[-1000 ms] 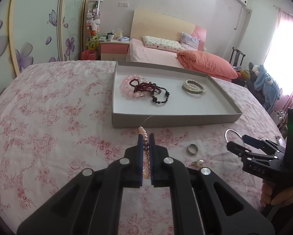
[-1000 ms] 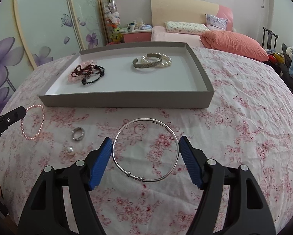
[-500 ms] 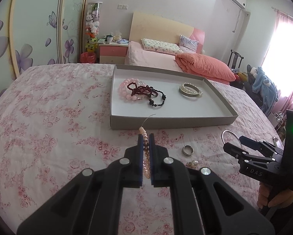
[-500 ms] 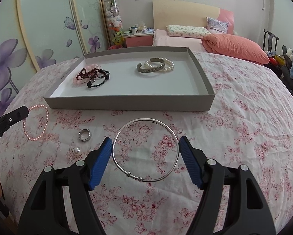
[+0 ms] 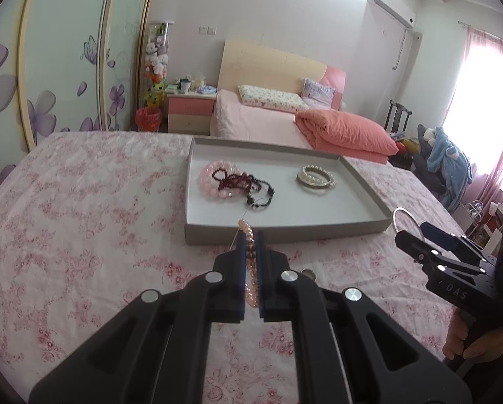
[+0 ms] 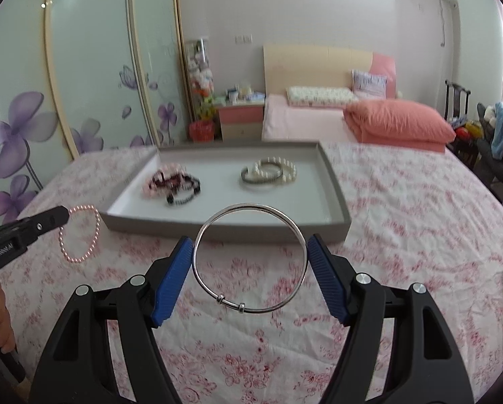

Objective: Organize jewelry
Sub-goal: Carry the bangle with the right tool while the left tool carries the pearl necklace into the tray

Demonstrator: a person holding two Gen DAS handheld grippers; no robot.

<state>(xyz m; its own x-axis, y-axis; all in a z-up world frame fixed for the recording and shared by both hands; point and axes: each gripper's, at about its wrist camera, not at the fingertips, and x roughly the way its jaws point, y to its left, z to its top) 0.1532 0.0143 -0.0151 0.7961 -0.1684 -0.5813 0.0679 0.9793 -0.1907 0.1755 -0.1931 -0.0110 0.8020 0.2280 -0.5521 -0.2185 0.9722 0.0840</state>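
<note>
Pink bead bracelet (image 5: 250, 269) mostly hidden between left claw (image 5: 250, 245) pads.

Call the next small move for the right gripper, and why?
Probably carry it forward over the grey tray before releasing. The right gripper grips the silver bangle across its width, short of the tray's near wall; bare floor shows just in front of the pearl and metal bracelets.

Left gripper (image 5: 250, 252), jaws closed on a pink bead bracelet (image 5: 251, 276), before a grey tray (image 5: 285, 229) holding bracelets (image 5: 232, 183); right gripper (image 5: 416, 235) carries a silver bangle (image 5: 401, 213) above the floral bedspread (image 5: 83, 235).
</note>
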